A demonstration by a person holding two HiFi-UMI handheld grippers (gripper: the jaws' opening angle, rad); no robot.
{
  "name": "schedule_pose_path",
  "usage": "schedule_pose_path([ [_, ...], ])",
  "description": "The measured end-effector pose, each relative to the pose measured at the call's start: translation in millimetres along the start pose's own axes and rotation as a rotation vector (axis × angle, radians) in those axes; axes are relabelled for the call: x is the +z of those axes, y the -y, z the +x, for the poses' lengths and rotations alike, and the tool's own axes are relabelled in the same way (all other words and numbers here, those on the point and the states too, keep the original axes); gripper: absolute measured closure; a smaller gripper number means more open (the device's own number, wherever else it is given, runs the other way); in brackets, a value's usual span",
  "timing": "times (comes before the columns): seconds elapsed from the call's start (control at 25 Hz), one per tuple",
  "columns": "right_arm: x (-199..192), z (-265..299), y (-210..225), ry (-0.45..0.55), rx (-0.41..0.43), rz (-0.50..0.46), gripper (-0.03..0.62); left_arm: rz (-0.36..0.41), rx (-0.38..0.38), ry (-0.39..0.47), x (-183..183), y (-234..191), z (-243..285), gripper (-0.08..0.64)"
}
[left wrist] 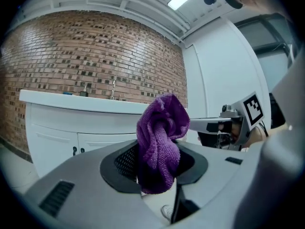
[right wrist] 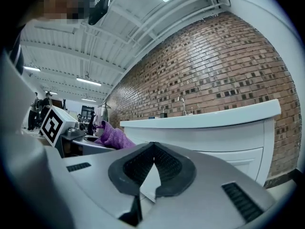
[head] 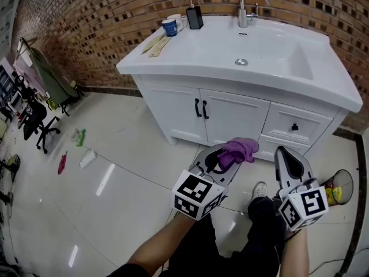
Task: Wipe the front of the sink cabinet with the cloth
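A white sink cabinet (head: pixel 230 117) with two doors and a drawer stands against the brick wall; it also shows in the left gripper view (left wrist: pixel 62 132) and the right gripper view (right wrist: pixel 228 142). My left gripper (head: pixel 222 157) is shut on a bunched purple cloth (head: pixel 239 150), held just short of the cabinet's lower front. In its own view the cloth (left wrist: pixel 159 140) sticks up between the jaws. My right gripper (head: pixel 291 163) hovers to the right, shut with nothing in it; its tips (right wrist: pixel 151 149) meet.
On the countertop (head: pixel 202 45) stand a blue cup (head: pixel 169 26), a dark box (head: pixel 195 17) and a faucet (head: pixel 241 7). A bin (head: pixel 339 187) sits on the floor at right. My shoe (head: pixel 259 190) is below the grippers. Office chairs (head: pixel 34 120) and floor litter (head: pixel 79 137) lie far left.
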State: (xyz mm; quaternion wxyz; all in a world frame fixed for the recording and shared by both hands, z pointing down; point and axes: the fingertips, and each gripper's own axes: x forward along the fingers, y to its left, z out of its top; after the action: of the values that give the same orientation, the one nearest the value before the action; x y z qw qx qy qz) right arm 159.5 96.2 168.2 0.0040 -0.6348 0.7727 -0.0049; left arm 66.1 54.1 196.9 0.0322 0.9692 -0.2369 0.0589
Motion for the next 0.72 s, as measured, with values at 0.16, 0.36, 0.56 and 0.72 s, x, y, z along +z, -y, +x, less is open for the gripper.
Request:
schedule_pose_path([
  [0.16,-3.0,19.4,15.2,-0.014,0.006,-0.015,0.592,-0.001,0.013,-0.019,-1.1,-15.2,26.4,0.41],
  [0.36,-9.0,36.7,34.5,-0.039,0.016,-0.034,0.592,-0.001,0.061,-0.063,-5.7,-34.7,65.4,0.41],
  [0.56,-23.6,48.3,61.0,-0.071,0.007,-0.03,0.592,-0.013,0.045,-0.074,-8.6,-45.8,120.7,0.41],
  [0.72,-37.6,62.2,82.7,-0.105,0.006,-0.047,0.592,-0.04,0.04,-0.068,-15.8,-55.3,166.7,0.41],
])
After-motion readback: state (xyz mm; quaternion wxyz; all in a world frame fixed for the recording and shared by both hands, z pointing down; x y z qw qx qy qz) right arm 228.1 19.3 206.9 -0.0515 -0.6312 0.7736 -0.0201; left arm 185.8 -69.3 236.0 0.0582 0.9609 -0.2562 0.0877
